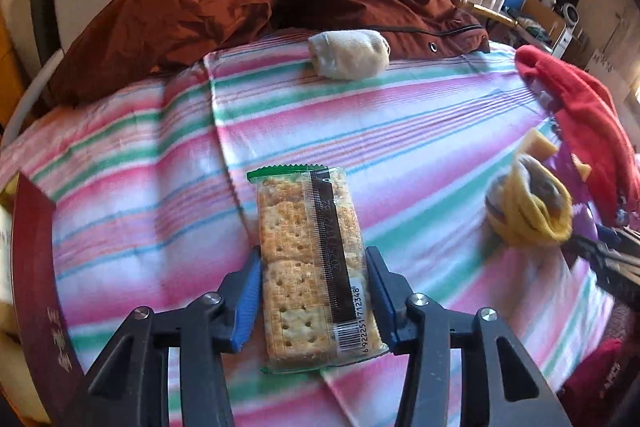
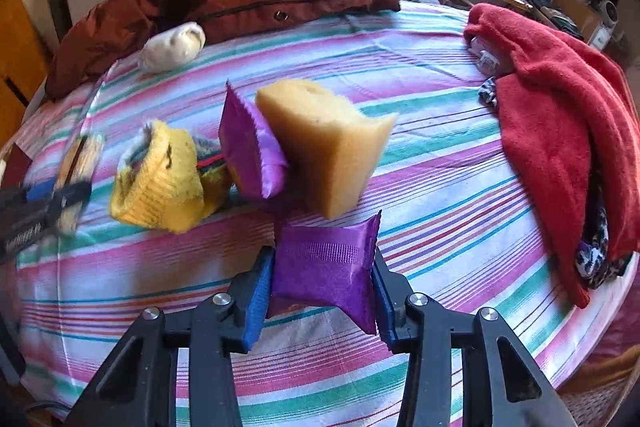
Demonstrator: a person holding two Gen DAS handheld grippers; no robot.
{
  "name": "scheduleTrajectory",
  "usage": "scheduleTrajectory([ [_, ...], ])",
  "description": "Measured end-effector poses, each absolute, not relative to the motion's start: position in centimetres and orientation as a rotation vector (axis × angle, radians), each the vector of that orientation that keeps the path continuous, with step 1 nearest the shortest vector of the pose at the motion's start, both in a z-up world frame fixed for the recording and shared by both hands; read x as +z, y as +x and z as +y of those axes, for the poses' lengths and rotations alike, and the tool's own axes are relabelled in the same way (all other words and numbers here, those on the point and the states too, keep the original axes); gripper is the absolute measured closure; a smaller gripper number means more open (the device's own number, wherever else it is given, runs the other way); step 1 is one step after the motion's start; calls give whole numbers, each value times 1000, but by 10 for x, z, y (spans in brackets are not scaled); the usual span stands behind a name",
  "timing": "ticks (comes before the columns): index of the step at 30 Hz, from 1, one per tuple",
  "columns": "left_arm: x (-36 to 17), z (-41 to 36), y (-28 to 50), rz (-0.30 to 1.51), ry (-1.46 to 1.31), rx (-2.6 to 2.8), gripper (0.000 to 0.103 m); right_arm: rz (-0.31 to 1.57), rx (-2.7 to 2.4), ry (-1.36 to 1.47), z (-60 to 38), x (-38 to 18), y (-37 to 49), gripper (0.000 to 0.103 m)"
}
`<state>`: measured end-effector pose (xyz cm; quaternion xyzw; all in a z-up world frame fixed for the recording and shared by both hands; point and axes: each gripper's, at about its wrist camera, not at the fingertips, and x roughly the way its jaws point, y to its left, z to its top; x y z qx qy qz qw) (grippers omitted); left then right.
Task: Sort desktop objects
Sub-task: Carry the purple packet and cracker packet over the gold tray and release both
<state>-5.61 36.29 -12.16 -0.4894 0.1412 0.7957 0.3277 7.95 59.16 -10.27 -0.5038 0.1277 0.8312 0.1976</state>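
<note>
My left gripper (image 1: 314, 259) is shut on a clear pack of crackers (image 1: 308, 251) with green ends, held above the striped cloth (image 1: 400, 131). My right gripper (image 2: 324, 263) is shut on a purple snack packet (image 2: 326, 267). Ahead of it stand a yellow sponge (image 2: 324, 147), a second purple packet (image 2: 250, 147) and a yellow rolled sock (image 2: 160, 179). A white rolled sock (image 2: 172, 47) lies farther back; it also shows in the left wrist view (image 1: 348, 53). The left gripper and crackers appear blurred at the left of the right wrist view (image 2: 60, 195).
A brown jacket (image 1: 248, 3) lies along the far edge of the table. A red towel (image 2: 560, 115) over patterned cloth sits at the right edge. A dark red box (image 1: 32, 267) stands at the left. Shelves and clutter lie beyond at the right.
</note>
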Motion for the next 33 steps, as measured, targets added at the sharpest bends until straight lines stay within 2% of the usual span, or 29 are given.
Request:
scheduleTrajectory([
  [15, -76, 286, -10, 262, -1180, 2175, 54, 491, 2490, -1013, 600, -48, 108, 58],
  [26, -53, 185, -14, 93, -1176, 2344, 54, 497, 2665, -1019, 547, -21, 98, 58],
  [33, -55, 122, -19, 0, -1223, 2463, 54, 451, 2882, -1120, 469, -2, 74, 58],
])
